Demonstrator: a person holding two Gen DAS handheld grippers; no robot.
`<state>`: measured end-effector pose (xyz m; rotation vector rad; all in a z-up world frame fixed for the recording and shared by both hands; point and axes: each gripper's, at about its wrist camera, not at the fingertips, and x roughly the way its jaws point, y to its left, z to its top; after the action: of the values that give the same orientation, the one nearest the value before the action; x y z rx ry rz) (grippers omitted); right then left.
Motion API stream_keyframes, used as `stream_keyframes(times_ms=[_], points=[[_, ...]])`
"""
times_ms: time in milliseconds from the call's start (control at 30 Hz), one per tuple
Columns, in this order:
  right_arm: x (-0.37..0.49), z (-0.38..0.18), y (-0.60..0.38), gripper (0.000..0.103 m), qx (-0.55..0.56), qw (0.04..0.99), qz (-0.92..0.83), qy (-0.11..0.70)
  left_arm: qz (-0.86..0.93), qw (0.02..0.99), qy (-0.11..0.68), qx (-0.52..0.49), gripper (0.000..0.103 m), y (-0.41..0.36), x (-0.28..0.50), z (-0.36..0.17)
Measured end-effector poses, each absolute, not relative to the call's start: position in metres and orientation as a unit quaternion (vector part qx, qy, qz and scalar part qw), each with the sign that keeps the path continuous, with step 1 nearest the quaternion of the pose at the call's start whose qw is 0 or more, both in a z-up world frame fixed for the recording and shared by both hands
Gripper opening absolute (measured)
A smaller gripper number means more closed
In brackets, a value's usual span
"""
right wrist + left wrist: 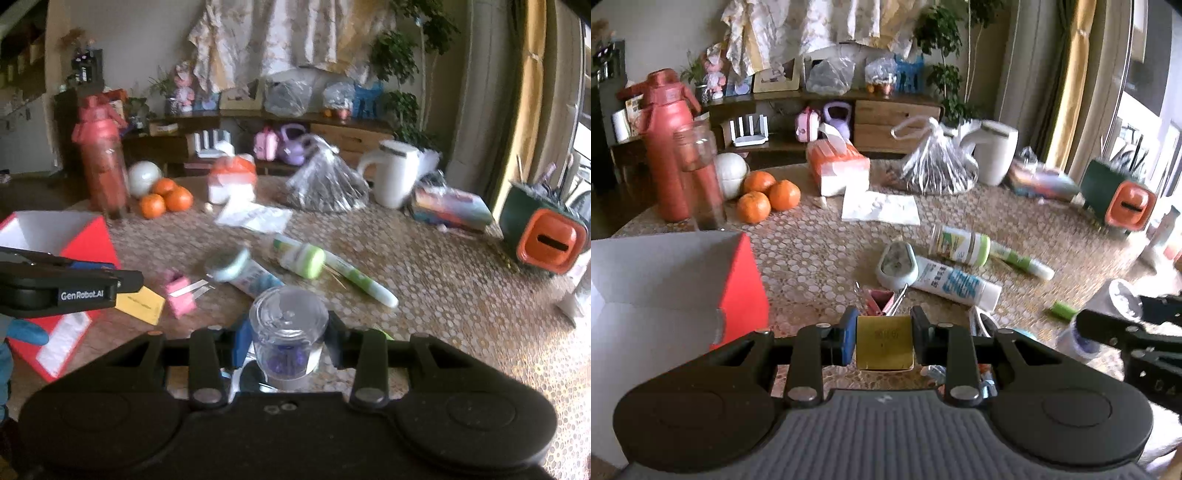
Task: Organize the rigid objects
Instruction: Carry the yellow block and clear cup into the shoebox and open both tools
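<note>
In the left wrist view my left gripper [884,332] is shut on a small brass-yellow block [884,350], held above the table beside an open red box [742,295] with a white inside. In the right wrist view my right gripper [288,339] is shut on a clear lidded jar [288,321] with purple contents. The same view shows the left gripper [125,288] at the left with the yellow block [142,304] over the red box [99,240]. A pink binder clip [881,297], a toothpaste tube [956,282], a green-capped bottle [960,245] and a teal clock [897,264] lie on the table.
Farther back stand a tall red bottle [666,144], three oranges [764,195], a tissue pack [838,166], a tied plastic bag [934,162] and a white mug [993,151]. A green and orange holder [1119,195] sits at the right edge. A green and white pen [1023,260] lies by the bottle.
</note>
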<state>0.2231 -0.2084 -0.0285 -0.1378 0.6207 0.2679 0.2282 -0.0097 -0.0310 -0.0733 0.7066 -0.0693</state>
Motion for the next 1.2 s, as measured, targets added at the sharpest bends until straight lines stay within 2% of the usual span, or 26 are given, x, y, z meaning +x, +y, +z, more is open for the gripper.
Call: stream_keyframes(times_ms=[300, 667, 900, 1200], points=[[0.202, 0.008, -0.158, 0.04, -0.077, 0.94, 0.185, 0.275, -0.02, 0.95, 0.308, -0.042, 0.029, 0.034, 0.196, 0.013], [0.198, 0.025, -0.073, 0.04, -0.096, 0.927, 0.256, 0.256, 0.024, 0.959, 0.278, -0.041, 0.029, 0.104, 0.168, 0.04], [0.204, 0.016, -0.021, 0.04, -0.1, 0.913, 0.29, 0.268, 0.063, 0.957, 0.279, -0.049, 0.029, 0.157, 0.162, 0.037], [0.216, -0.017, 0.034, 0.04, -0.118, 0.896, 0.303, 0.301, 0.114, 0.942, 0.311, -0.051, 0.029, 0.215, 0.17, 0.005]])
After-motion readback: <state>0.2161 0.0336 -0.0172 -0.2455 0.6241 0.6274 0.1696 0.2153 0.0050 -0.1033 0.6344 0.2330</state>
